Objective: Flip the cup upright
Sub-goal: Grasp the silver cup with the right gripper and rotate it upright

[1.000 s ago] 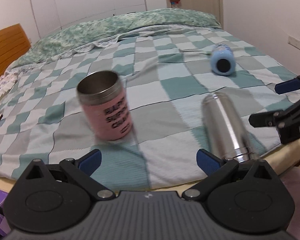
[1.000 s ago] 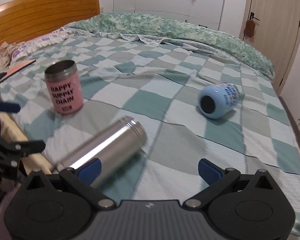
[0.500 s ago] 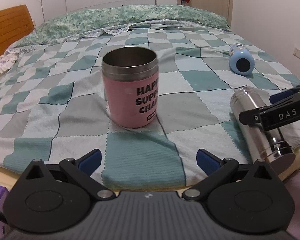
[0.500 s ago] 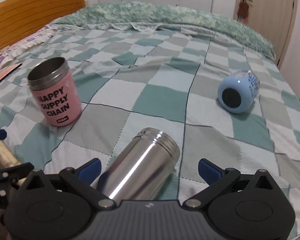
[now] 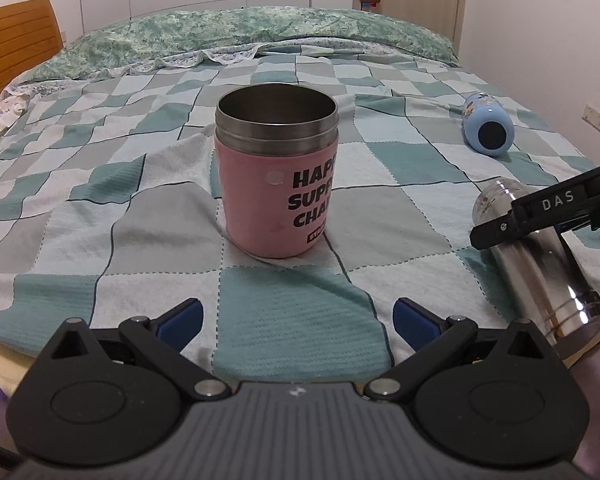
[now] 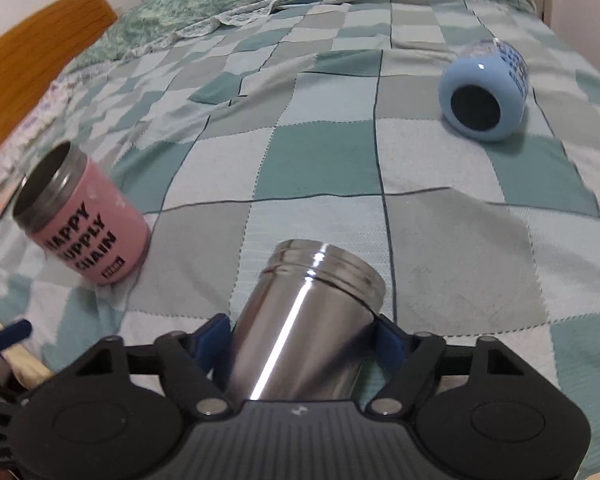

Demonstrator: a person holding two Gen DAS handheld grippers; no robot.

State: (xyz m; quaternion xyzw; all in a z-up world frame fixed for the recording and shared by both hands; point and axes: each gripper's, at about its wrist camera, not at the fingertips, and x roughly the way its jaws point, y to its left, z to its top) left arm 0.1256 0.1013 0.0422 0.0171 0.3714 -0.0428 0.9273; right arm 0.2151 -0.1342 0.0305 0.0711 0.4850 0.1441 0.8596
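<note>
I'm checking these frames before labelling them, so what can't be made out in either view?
- Steel cup: its near end sits behind the right gripper body in the right wrist view; whether the fingers actually press it is unclear.
- Pink cup: its lettering wraps out of sight in the left wrist view.
- Blue cup: print blurred, unreadable.

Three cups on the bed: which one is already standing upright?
The pink cup, open mouth up on the checked bedspread. The steel cup lies on its side between the right tongs; the blue cup also lies sideways.
</note>
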